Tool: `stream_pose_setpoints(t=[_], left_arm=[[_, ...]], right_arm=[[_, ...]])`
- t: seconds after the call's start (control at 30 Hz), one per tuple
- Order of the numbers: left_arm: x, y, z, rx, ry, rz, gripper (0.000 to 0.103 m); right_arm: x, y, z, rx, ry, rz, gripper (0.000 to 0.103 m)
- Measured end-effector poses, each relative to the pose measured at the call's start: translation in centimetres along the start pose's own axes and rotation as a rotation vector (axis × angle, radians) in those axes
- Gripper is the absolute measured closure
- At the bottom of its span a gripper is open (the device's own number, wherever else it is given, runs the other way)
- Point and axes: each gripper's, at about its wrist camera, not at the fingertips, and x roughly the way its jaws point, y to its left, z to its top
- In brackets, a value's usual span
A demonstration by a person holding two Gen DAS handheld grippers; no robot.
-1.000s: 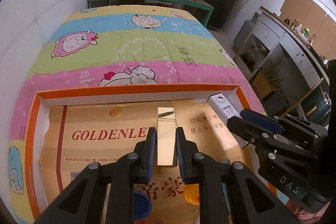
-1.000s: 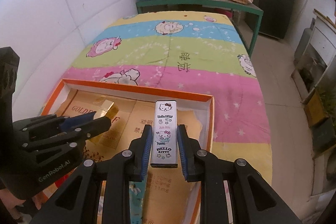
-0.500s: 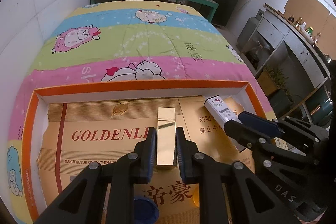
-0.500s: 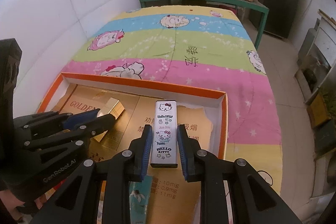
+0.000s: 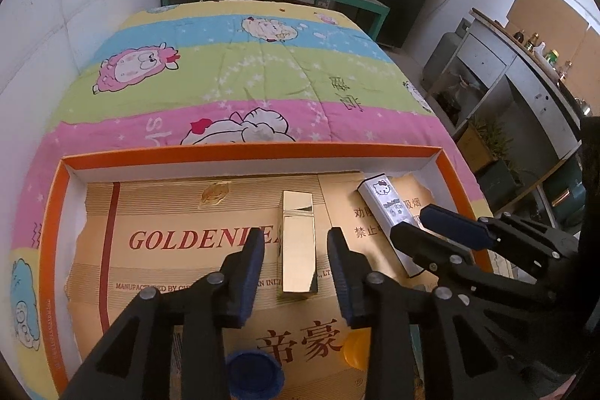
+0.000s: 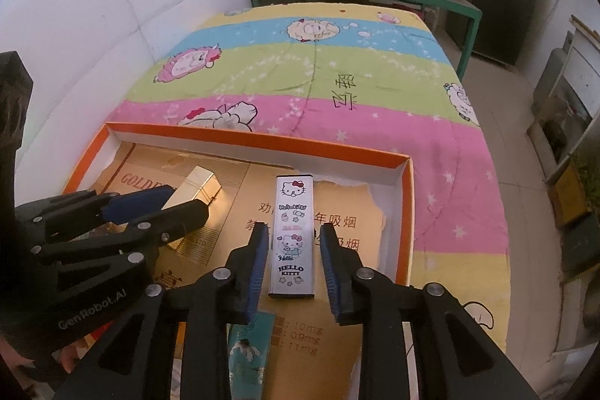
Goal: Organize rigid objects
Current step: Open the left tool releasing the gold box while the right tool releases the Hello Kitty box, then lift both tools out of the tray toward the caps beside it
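Opening over the tray (image 5: 240, 152), both grippers are letting go of what they brought. The left gripper (image 5: 296, 250) has its jaws parting, with clear gaps on each side of the gold bar (image 5: 298, 246), which lies flat on the cardboard (image 5: 180, 212) between the pads and is no longer pressed. The right gripper (image 6: 294, 250) is also parting its jaws, less widely; the Kitty case (image 6: 293, 235) lies between them with a thin gap on either side, so it looks released too. Both pieces point straight ahead of their jaws, side by side, near each other but apart. As I judge it, these two placements are all but done; what is left is to back the jaws off and deal with the rest. Below the left jaws sit a blue cap (image 5: 251, 375) and an orange thing (image 5: 354, 351), and below the right jaws a teal pack (image 6: 247, 351); whether they are already sorted I cannot tell. Room is fair: bare cardboard runs ahead of both jaws to the far wall of the tray, and wide to the left of the left jaws. Right of the right jaws the tray wall stands near, and the two grippers crowd each other in the middle, so pulling straight back seems the safest way out.
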Motion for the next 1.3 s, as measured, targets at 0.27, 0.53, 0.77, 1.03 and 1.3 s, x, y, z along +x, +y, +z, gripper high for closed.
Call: stream_pose_setpoints(t=[0.27, 0.53, 0.77, 1.03, 1.3], left_arm=[[-1.4, -0.4, -0.1, 0.015, -0.031, 0.002, 0.068], [-3.0, -0.4, -0.4, 0.010, -0.057, -0.003, 0.068], [-4.7, -0.3, -0.8, 0.005, -0.082, -0.008, 0.068], [-6.6, 0.2, -1.3, -0.007, -0.105, -0.003, 0.068], [-8.8, 0.9, -2.0, -0.009, -0.133, 0.006, 0.068]], right_arm=[[-0.6, -0.3, -0.4, 0.023, -0.010, -0.001, 0.070], [-1.9, 0.0, -0.8, 0.032, -0.029, -0.003, 0.070], [-3.1, 0.8, -1.1, 0.027, -0.040, -0.008, 0.070], [-4.7, 1.7, -1.4, 0.024, -0.059, -0.014, 0.070], [-6.4, 2.9, -2.1, 0.024, -0.072, -0.003, 0.070]])
